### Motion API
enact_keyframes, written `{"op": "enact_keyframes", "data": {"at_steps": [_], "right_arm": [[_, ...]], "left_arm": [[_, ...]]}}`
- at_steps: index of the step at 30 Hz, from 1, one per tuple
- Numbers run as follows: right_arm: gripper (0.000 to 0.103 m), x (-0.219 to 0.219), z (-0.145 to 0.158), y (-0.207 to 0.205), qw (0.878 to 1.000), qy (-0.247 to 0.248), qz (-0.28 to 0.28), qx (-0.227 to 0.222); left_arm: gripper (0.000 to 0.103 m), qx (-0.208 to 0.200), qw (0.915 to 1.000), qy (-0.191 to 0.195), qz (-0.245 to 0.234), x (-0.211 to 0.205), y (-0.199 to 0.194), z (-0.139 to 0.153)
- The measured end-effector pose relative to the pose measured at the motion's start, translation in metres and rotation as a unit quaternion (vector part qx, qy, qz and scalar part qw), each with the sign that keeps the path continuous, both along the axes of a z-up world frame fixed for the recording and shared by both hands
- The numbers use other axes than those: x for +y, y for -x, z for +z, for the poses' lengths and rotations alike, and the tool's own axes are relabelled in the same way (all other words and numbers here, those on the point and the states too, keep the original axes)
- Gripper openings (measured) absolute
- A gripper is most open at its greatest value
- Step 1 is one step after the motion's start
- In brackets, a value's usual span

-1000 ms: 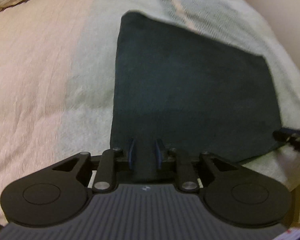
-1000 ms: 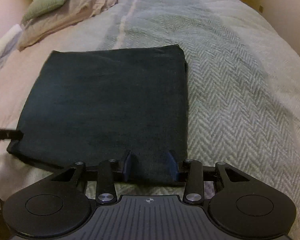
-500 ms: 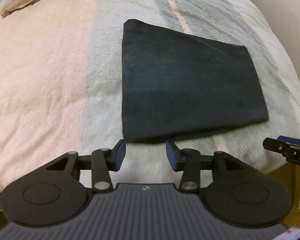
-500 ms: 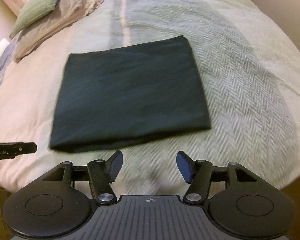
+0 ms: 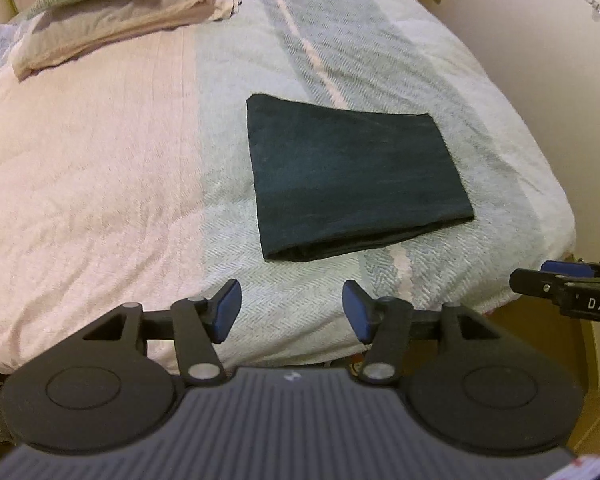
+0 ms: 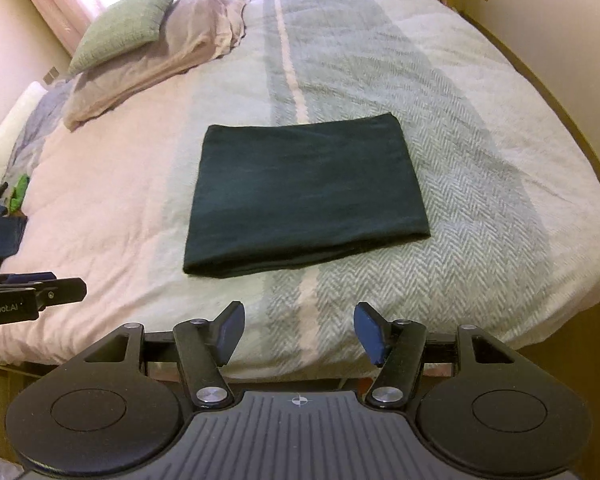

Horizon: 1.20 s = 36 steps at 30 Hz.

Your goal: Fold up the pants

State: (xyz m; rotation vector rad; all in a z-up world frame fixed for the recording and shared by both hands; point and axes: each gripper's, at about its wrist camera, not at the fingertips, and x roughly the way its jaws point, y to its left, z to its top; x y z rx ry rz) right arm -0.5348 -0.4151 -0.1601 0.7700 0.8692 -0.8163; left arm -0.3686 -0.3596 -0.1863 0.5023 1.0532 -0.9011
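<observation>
Folded pants (image 6: pixel 306 196) and pillows (image 6: pixel 148 52) lie on bed (image 6: pixel 480 128).

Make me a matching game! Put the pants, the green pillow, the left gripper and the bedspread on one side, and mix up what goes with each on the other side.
Things:
1. pants
2. green pillow
3. left gripper
4. bedspread

Matches:
A. open, nothing between its fingers
B. striped, with a zigzag weave
C. dark, folded into a flat rectangle
D. propped at the far end of the bed

Pairs: 1-C, 2-D, 3-A, 4-B

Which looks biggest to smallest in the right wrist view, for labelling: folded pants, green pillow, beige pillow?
1. Folded pants, clearly largest.
2. Beige pillow and green pillow: similar, and the green one covers part of the beige, so unranked. Both lie farther away, so true sizes are unsure.
</observation>
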Motion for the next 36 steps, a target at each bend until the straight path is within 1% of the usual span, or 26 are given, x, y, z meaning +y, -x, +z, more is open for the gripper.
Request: {"op": "enact_keyframes", "data": {"at_steps": [7,15,24,30,36], "right_arm": [[0.058,0.017,0.016,-0.001,1.000,0.003,0.005,0.003],[0.058,0.009,0.014,0.000,1.000,-0.007,0.028,0.010],[0.058,-0.039,-0.002,0.013,0.998,-0.022,0.058,0.015],[0.058,-0.077,-0.002,0.021,0.996,-0.023,0.087,0.009],[0.058,-0.101,-0.006,0.029,0.994,-0.031,0.108,0.008]], "left_arm": [[0.053,-0.010,0.9999,0.001,-0.006,0.012,0.008,0.020],[0.055,-0.004,1.0000,-0.008,-0.001,0.002,0.010,0.019],[0.056,-0.007,0.9992,-0.032,0.023,-0.046,0.013,0.003],[0.056,-0.014,0.9987,-0.040,0.027,-0.082,0.023,0.003],[0.056,-0.013,0.9979,-0.045,0.045,-0.103,0.032,0.000]]}}
